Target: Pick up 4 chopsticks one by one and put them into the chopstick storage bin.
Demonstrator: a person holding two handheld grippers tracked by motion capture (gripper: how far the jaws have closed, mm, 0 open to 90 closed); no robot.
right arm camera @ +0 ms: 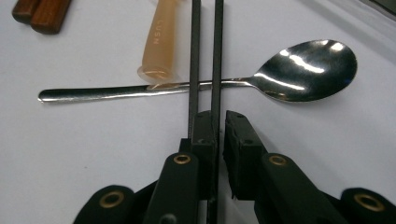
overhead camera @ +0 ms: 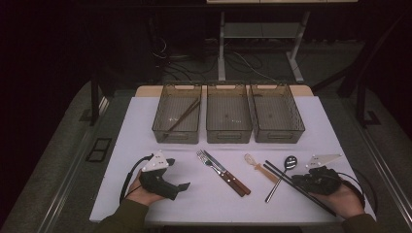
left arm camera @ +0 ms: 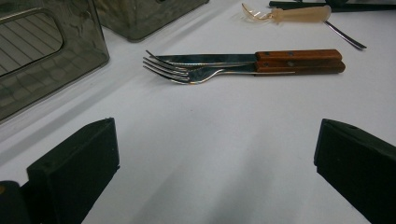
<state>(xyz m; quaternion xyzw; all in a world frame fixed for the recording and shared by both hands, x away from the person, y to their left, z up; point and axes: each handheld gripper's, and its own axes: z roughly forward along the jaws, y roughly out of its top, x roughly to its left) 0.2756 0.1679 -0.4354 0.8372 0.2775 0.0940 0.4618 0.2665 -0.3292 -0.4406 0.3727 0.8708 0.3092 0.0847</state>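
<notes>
Your right claw (right arm camera: 215, 128) is pressed together on the pair of thin black chopsticks (right arm camera: 205, 56); in the right gripper view both sticks run up from between the pads, side by side, crossing over the handle of the polished steel spoon (right arm camera: 280, 77) and touching the end of the translucent beige plastic fork handle (right arm camera: 161, 44). From above, the chopsticks (overhead camera: 291, 183) lie at about five o'clock on the white worktop (overhead camera: 145, 126), slanting from your right hand toward eleven o'clock, low against the surface.

This looks like the grasp step of sorting cutlery: the sticks are pinched but not yet lifted. The left smoky-clear plastic bin (overhead camera: 177, 114) at eleven o'clock already holds a brown pair of chopsticks (overhead camera: 182, 116), so that bin seems the likely goal; the middle bin (overhead camera: 229, 114) and right bin (overhead camera: 276, 114) look empty.

Next, lift straight up first so the tips clear the spoon and the beige fork without dragging them, keep both sticks parallel in the pinch, then carry them toward eleven o'clock and lower them lengthwise into the bin.

Your left claw (overhead camera: 177, 187) rests at seven o'clock, jaws spread wide and holding nothing; just ahead of it lie the wooden-handled steel fork and steak knife (left arm camera: 243, 63), side by side and touching.
</notes>
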